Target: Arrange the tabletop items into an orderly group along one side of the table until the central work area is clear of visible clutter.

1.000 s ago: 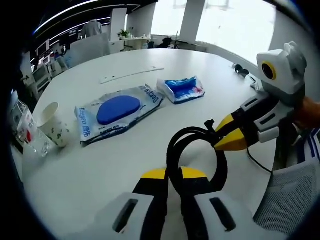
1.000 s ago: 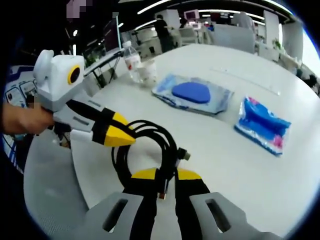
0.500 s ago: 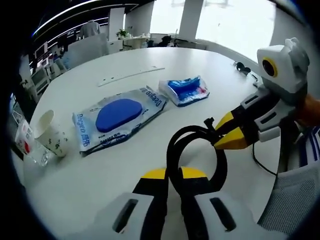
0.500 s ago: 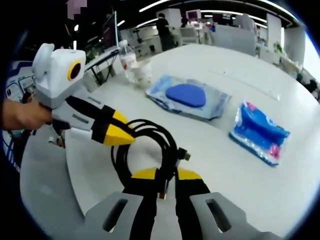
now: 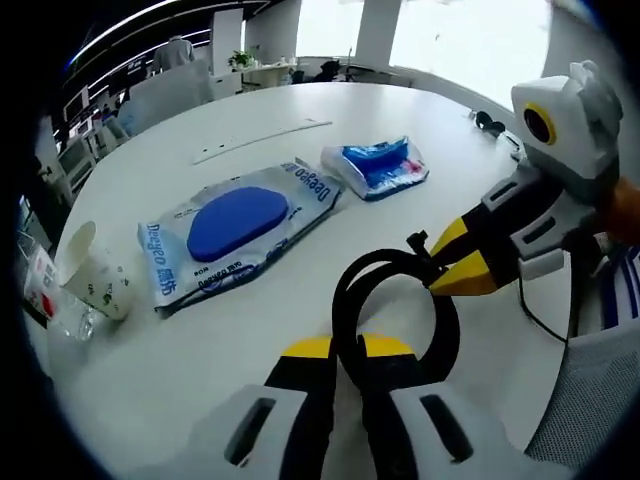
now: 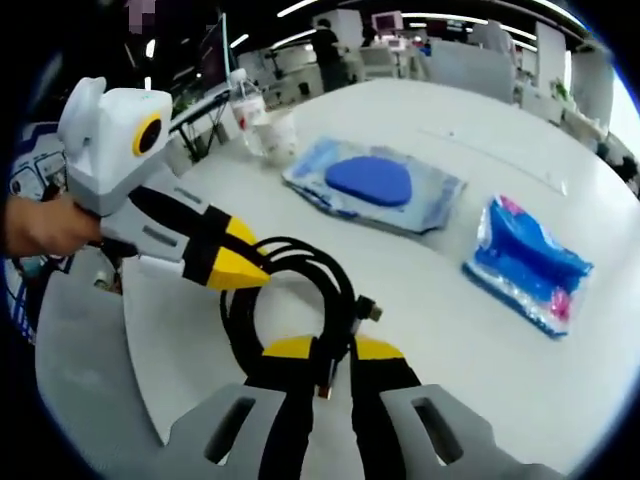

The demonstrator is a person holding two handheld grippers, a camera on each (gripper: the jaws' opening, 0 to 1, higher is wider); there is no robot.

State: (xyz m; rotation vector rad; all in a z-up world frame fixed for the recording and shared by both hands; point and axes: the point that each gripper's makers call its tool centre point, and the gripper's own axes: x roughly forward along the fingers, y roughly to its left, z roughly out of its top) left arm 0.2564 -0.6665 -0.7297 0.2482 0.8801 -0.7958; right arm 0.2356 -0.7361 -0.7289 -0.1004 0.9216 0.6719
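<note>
A coiled black cable (image 5: pixel 395 305) hangs just above the white table (image 5: pixel 300 110) near its edge. My left gripper (image 5: pixel 346 352) is shut on the bottom of the loop. My right gripper (image 5: pixel 452 270) comes in from the right and is shut on the coil's far side by the plug. In the right gripper view the same cable (image 6: pixel 285 290) is pinched by my right gripper (image 6: pixel 330 352), and the left gripper (image 6: pixel 240 268) clamps it from the left. A large wet-wipes pack (image 5: pixel 235 225) and a small blue pack (image 5: pixel 375 165) lie flat further in.
A paper cup (image 5: pixel 92 282) and a plastic bottle (image 5: pixel 45 290) stand together by the table's left edge. A thin white strip (image 5: pixel 262 140) lies far back, and a dark small object (image 5: pixel 485 122) sits near the right rim. A grey mesh chair (image 6: pixel 85 380) stands beside the table.
Both views have shifted a little with the hands. The cable stays pinched between the two grippers, and the packs, cup and bottle lie where they were.
</note>
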